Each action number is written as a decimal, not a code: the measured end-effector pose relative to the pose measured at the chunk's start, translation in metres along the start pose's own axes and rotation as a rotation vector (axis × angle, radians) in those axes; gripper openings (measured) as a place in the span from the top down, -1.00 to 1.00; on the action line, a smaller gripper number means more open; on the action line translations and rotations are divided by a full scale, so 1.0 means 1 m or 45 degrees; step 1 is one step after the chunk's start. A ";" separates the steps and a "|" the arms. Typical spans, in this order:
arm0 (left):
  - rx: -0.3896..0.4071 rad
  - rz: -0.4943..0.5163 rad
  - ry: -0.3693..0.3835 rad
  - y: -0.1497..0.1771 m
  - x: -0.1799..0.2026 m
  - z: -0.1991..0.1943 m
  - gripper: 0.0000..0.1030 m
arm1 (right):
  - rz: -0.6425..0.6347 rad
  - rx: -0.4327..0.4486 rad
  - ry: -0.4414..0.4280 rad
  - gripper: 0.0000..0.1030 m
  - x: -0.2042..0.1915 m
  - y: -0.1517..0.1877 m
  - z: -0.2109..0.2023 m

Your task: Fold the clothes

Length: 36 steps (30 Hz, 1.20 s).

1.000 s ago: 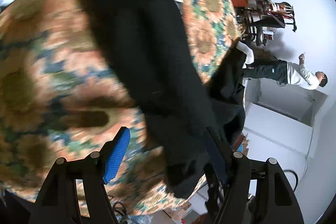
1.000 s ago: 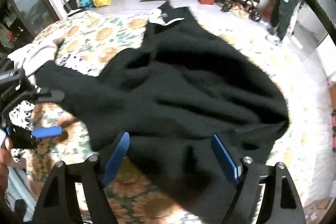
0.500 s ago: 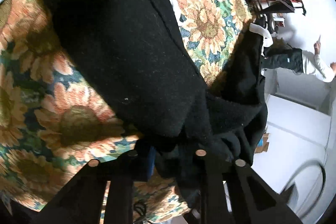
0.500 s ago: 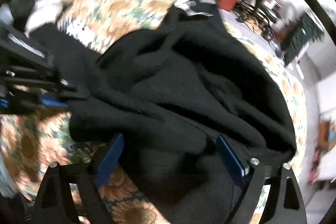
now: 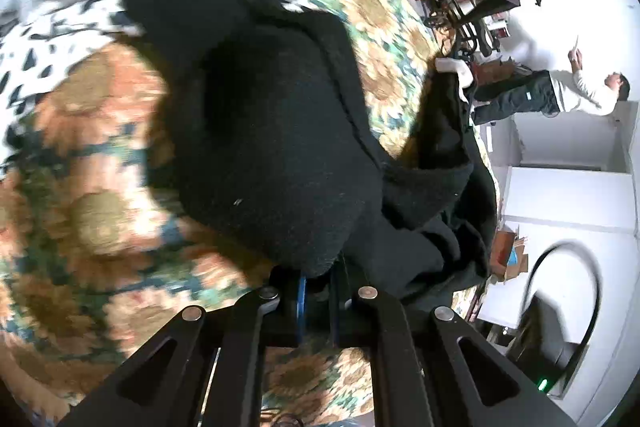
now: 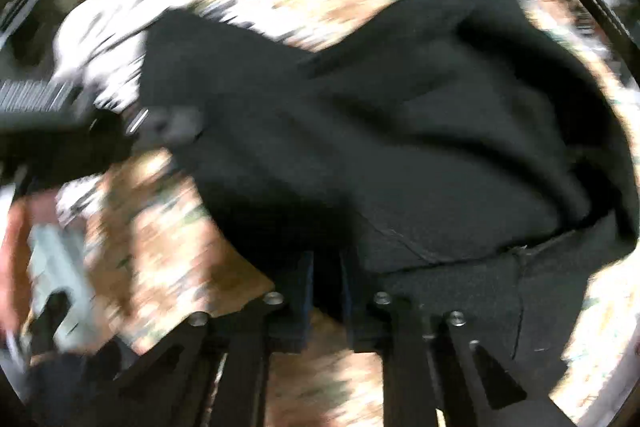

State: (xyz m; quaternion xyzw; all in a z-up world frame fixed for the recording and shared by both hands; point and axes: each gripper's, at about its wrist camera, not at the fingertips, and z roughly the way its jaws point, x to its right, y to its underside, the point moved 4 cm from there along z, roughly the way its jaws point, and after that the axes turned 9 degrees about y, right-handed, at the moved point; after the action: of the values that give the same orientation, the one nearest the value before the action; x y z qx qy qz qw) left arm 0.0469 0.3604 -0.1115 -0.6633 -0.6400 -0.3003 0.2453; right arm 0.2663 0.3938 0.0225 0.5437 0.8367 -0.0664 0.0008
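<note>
A black fleece garment (image 6: pixel 400 131) lies rumpled on the sunflower-patterned bedspread (image 5: pixel 100 187). The left gripper (image 5: pixel 318 291) and right gripper (image 6: pixel 326 279) have just closed, fingers clamped on its edge.

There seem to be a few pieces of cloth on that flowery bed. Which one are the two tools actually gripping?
The black garment. Both the left gripper and the right gripper have just closed on its edge. The white black-spotted cloth beyond it lies untouched on the sunflower bedspread.
</note>
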 end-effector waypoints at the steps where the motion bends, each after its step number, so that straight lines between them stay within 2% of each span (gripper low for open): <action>1: -0.004 -0.004 -0.010 0.001 -0.006 -0.007 0.84 | -0.023 -0.028 -0.058 0.79 -0.015 0.007 0.002; 5: -0.008 -0.002 -0.106 0.015 -0.035 -0.034 0.84 | -0.176 -0.124 -0.200 0.79 -0.072 0.033 0.016; 7: -0.008 -0.033 -0.159 0.021 -0.052 -0.044 0.84 | -0.252 -0.141 -0.207 0.78 -0.093 0.041 0.016; 10: -0.002 -0.104 -0.271 0.028 -0.079 -0.053 0.84 | -0.349 -0.155 -0.263 0.67 -0.112 0.052 0.010; 12: 0.005 -0.126 -0.300 0.032 -0.088 -0.057 0.84 | -0.319 -0.127 -0.286 0.36 -0.109 0.053 -0.002; 13: 0.008 -0.136 -0.312 0.034 -0.091 -0.058 0.84 | -0.268 -0.105 -0.302 0.06 -0.102 0.051 -0.008; 14: 0.012 -0.148 -0.313 0.034 -0.092 -0.060 0.84 | -0.179 -0.074 -0.315 -0.05 -0.088 0.046 -0.015; 15: 0.016 -0.162 -0.312 0.034 -0.092 -0.062 0.84 | -0.109 -0.050 -0.302 -0.10 -0.076 0.041 -0.020; 16: 0.019 -0.186 -0.305 0.033 -0.092 -0.064 0.76 | -0.036 -0.025 -0.287 -0.25 -0.063 0.037 -0.026; 17: 0.023 -0.210 -0.294 0.033 -0.091 -0.065 0.53 | 0.062 0.013 -0.258 -0.40 -0.042 0.031 -0.034; 18: 0.037 -0.231 -0.264 0.033 -0.088 -0.067 0.33 | 0.135 0.042 -0.230 -0.46 -0.025 0.028 -0.039; 19: 0.051 -0.251 -0.231 0.033 -0.085 -0.069 -0.13 | 0.207 0.070 -0.200 -0.49 -0.008 0.025 -0.045; 20: 0.077 -0.253 -0.177 0.033 -0.080 -0.072 -0.41 | 0.269 0.096 -0.158 -0.52 0.012 0.019 -0.053; 22: 0.085 -0.200 -0.118 0.036 -0.067 -0.077 -0.43 | 0.375 0.128 -0.060 -0.62 0.048 0.012 -0.063; 24: 0.079 -0.148 -0.113 0.039 -0.054 -0.077 -0.43 | 0.502 0.142 0.067 -0.69 0.087 0.011 -0.067; 28: 0.036 -0.045 -0.136 0.044 -0.033 -0.066 -0.43 | 0.646 0.019 0.147 -0.69 0.124 0.026 -0.040; 29: 0.015 -0.025 -0.149 0.046 -0.030 -0.061 -0.43 | 0.657 -0.010 0.152 -0.69 0.124 0.032 -0.031; 32: -0.062 0.030 -0.190 0.052 -0.024 -0.043 -0.43 | 0.576 -0.102 0.322 -0.68 0.116 0.048 -0.007; 36: -0.184 0.076 -0.305 0.067 -0.029 -0.017 -0.43 | 0.574 -0.113 0.318 -0.68 0.106 0.053 0.003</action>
State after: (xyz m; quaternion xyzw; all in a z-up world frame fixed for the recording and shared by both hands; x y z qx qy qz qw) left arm 0.1121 0.3237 -0.1160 -0.7291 -0.6215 -0.2568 0.1277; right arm 0.2711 0.5116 0.0060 0.7198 0.6901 0.0399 -0.0637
